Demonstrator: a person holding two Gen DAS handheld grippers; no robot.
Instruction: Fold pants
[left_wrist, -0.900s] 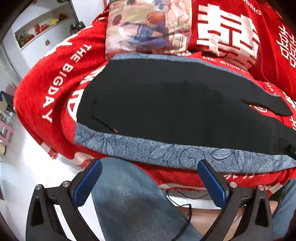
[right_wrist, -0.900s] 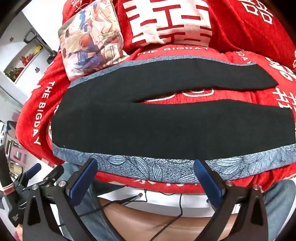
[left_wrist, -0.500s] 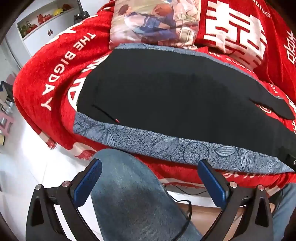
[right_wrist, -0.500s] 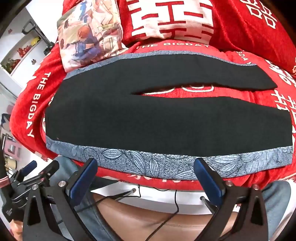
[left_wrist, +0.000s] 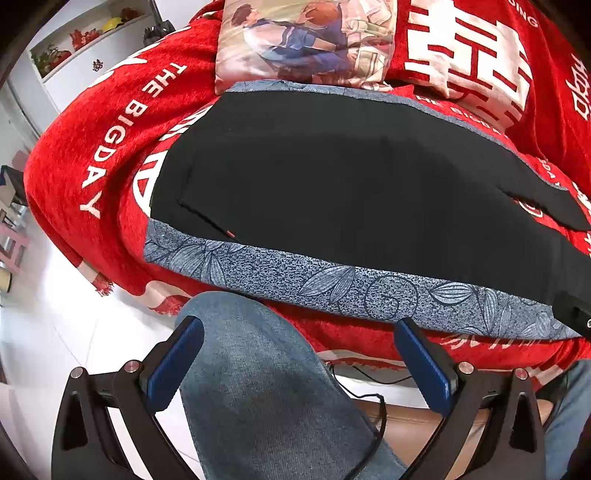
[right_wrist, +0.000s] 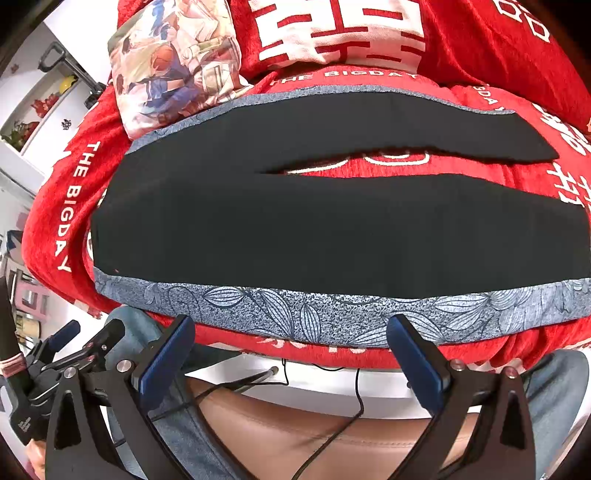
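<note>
Black pants (right_wrist: 332, 229) with a grey leaf-print side stripe (right_wrist: 295, 314) lie flat on a red blanket (right_wrist: 59, 206), waist to the left, both legs stretched right and split apart. In the left wrist view the pants (left_wrist: 351, 192) fill the middle, stripe (left_wrist: 332, 284) nearest me. My left gripper (left_wrist: 295, 354) hangs open above a person's denim-clad knee (left_wrist: 266, 387), short of the stripe. The right gripper (right_wrist: 291, 349) is open too, just short of the blanket's front edge, nothing between its blue pads. The left gripper (right_wrist: 70, 350) also shows at the right wrist view's lower left.
A printed cushion (right_wrist: 173, 62) rests at the back left of the blanket, touching the pants' far edge. White shelves (left_wrist: 74, 44) with ornaments stand at the far left. A brown seat (right_wrist: 314, 435) with black cables (right_wrist: 354, 406) lies below the grippers. White floor (left_wrist: 48, 332) spreads left.
Both views have shifted slightly, the pants now sitting a little higher and further right in the frame. Both grippers remain open and empty.
</note>
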